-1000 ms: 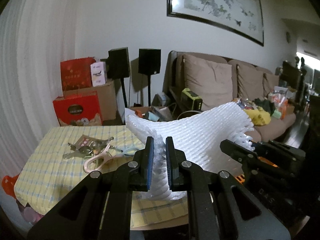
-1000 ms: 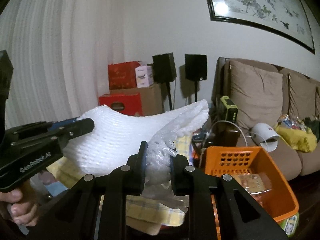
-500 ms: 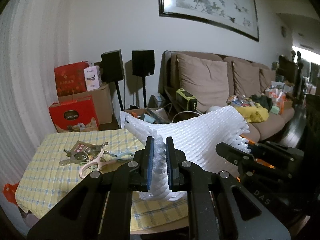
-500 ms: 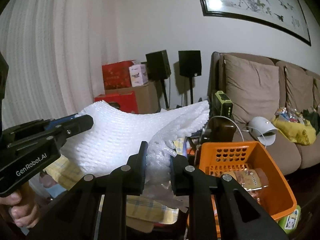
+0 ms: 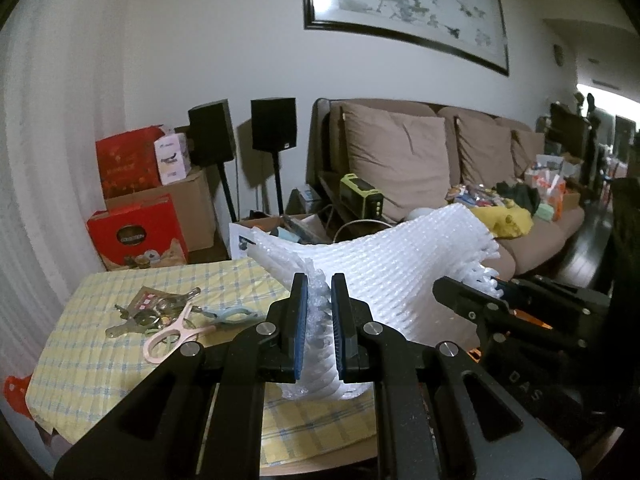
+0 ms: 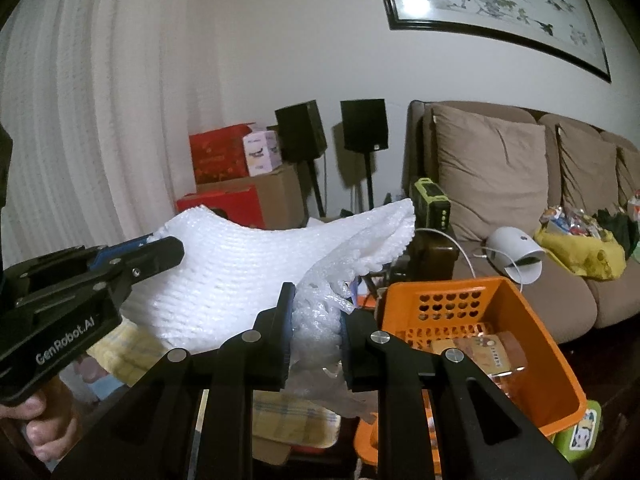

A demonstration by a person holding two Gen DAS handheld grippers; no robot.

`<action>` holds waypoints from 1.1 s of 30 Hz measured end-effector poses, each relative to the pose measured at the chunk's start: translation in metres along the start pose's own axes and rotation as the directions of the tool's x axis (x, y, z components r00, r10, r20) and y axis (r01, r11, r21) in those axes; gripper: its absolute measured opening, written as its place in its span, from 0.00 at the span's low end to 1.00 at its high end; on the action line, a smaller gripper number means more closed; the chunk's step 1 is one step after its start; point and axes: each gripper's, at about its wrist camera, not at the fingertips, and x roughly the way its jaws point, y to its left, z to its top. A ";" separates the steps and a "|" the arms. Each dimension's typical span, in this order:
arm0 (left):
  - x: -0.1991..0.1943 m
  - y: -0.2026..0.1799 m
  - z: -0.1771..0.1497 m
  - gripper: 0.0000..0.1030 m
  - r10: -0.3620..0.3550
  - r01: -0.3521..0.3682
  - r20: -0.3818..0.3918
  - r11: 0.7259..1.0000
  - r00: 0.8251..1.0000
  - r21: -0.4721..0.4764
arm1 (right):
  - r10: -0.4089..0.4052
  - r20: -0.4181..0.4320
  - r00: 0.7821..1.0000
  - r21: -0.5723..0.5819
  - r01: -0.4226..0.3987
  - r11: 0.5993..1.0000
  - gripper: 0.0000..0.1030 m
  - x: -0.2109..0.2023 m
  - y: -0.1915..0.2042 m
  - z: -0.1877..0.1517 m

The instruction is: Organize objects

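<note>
A white foam net sheet (image 5: 392, 264) hangs stretched in the air between my two grippers. My left gripper (image 5: 319, 292) is shut on one bunched end of it, above the yellow checked tablecloth (image 5: 92, 352). My right gripper (image 6: 314, 312) is shut on the other bunched end, left of the orange basket (image 6: 532, 320). The sheet also shows in the right wrist view (image 6: 248, 276). The right gripper appears at the right in the left wrist view (image 5: 464, 300), and the left gripper at the left in the right wrist view (image 6: 160, 248).
Keys, a pink and a blue clip (image 5: 168, 320) lie on the tablecloth. The orange basket holds packets (image 6: 480, 352). Red and cardboard boxes (image 5: 140, 216), two speakers on stands (image 5: 274, 124) and a cluttered brown sofa (image 5: 400, 160) stand behind.
Both grippers have kept their hold on the sheet and drifted slightly back and up. The table and basket sit a little lower in view.
</note>
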 end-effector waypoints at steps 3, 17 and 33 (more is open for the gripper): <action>0.002 -0.002 0.002 0.10 -0.006 0.006 0.001 1.000 1.000 0.000 | -0.010 0.002 1.000 0.001 0.010 1.000 0.18 -0.001 -0.003 0.001; 0.007 -0.010 0.008 0.10 -0.033 0.033 0.001 0.999 0.999 -0.002 | -0.038 0.003 0.999 0.011 0.038 0.999 0.18 -0.005 -0.014 0.002; 0.010 -0.014 0.012 0.10 -0.031 0.031 -0.006 0.999 1.000 0.013 | -0.063 0.004 0.998 0.008 0.063 0.998 0.18 -0.007 -0.021 0.002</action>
